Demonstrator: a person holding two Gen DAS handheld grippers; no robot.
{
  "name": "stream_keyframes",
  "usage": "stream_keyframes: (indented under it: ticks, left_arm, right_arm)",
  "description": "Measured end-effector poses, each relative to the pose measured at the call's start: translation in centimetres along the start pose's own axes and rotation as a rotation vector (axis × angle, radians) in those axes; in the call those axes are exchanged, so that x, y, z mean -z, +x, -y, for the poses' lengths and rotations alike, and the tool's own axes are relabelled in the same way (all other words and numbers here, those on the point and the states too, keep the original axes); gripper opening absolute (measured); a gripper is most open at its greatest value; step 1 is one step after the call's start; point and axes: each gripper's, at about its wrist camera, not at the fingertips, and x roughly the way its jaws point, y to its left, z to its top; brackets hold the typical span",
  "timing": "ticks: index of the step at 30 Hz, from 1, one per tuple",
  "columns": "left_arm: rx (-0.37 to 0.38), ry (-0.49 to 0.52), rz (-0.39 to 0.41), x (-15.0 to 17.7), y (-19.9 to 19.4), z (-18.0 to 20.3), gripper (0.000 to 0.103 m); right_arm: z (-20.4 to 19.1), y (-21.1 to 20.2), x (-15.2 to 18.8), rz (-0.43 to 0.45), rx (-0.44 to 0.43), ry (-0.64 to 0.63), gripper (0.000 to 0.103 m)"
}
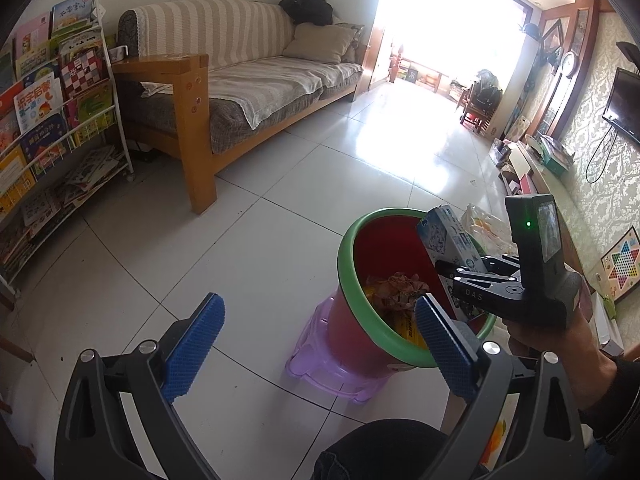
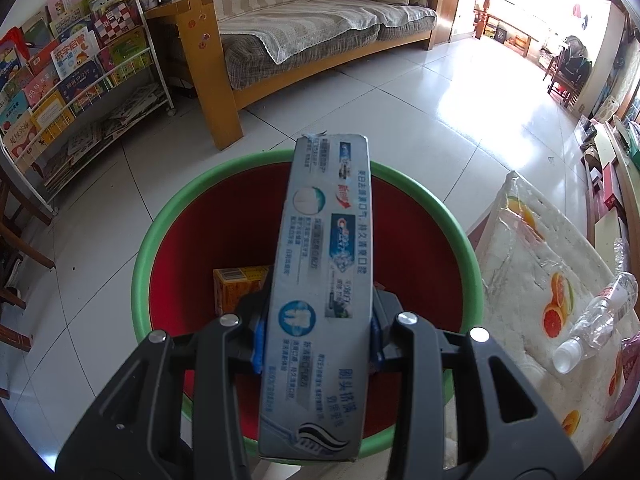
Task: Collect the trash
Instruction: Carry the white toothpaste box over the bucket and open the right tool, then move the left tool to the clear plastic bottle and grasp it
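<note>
A long grey-blue toothpaste box [image 2: 324,280] is clamped between the blue pads of my right gripper [image 2: 318,336], which is shut on it. The box hangs over the mouth of a red bin with a green rim [image 2: 160,216]. An orange carton [image 2: 236,284] lies in the bin. In the left wrist view the same bin [image 1: 344,268] stands on a purple stool [image 1: 316,364], with crumpled brownish trash [image 1: 400,290] inside. The box [image 1: 444,240] and right gripper [image 1: 460,272] sit over its far rim. My left gripper [image 1: 316,340] is open and empty, in front of the bin.
An empty clear plastic bottle [image 2: 596,316] lies on a fruit-patterned cloth [image 2: 532,248] right of the bin. A wooden sofa [image 1: 248,80] and a book rack [image 1: 56,112] stand at the back left. White floor tiles [image 1: 240,240] lie between. A dark-clothed knee [image 1: 384,448] shows below.
</note>
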Motion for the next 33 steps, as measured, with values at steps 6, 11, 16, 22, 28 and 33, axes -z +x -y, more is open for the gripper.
stream_keyframes:
  ticks: [6,11,16,22,28,33]
  left_arm:
    - [-0.005,-0.007,-0.004,0.3,-0.3,0.1,0.092]
    - [0.003,-0.004,-0.015,0.6,0.1,0.6,0.092]
    - [0.005,0.014,-0.012,0.4,0.2,1.4,0.092]
    - [-0.002,0.028,-0.012,0.1,0.3,2.6,0.095]
    - [0.011,0.048,-0.011,-0.2,0.0,4.5,0.095]
    - [0.034,0.089,-0.015,0.0,-0.5,7.2,0.095]
  right_arm:
    - [0.4,1.4,0.2,-0.04,-0.002,0.009,0.038]
    - [0.9,1.3,0.4,-0.043,-0.002,0.003,0.056]
    - [1.5,0.4,0.6,-0.02,-0.001,0.021,0.077]
    - [1.4,-1.4,0.6,-0.017,-0.023,0.026,0.098]
    - [1.8,-5.2,1.7,0.026,-0.046,0.036,0.098]
    - [3.4,-9.0,3.9,0.073,-0.037,0.075,0.098]
